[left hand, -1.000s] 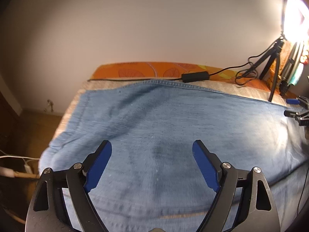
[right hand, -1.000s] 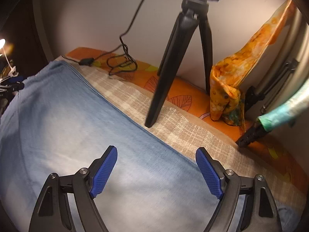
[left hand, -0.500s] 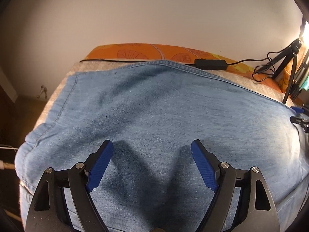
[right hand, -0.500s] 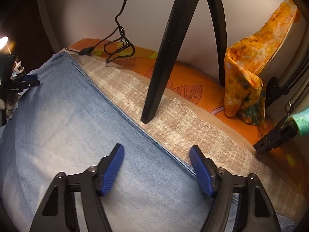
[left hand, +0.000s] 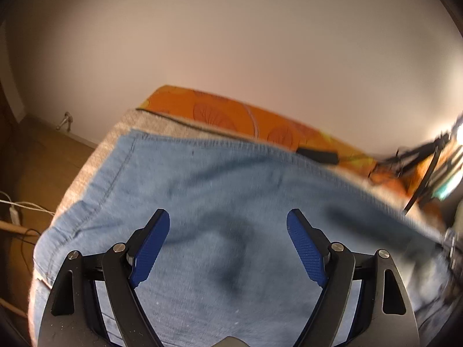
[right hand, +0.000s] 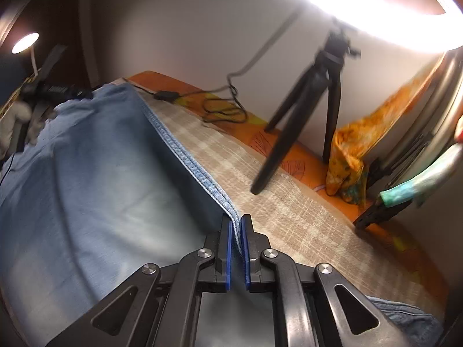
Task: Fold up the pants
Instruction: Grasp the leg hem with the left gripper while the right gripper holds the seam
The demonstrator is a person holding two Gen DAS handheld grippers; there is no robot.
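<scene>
So, right gripper (right hand: 237,225) now clamped on the seam edge of the pants (right hand: 95,173), where half a second back those blue pads sat wide apart over the denim. Edge lifting off the plaid blanket (right hand: 289,202), just beside the tripod (right hand: 303,101). Left gripper (left hand: 228,245) still spread wide, hovering over the pants near the hem, gripping nothing. Looks like the fold is starting; left side needs its own pinch next.
</scene>
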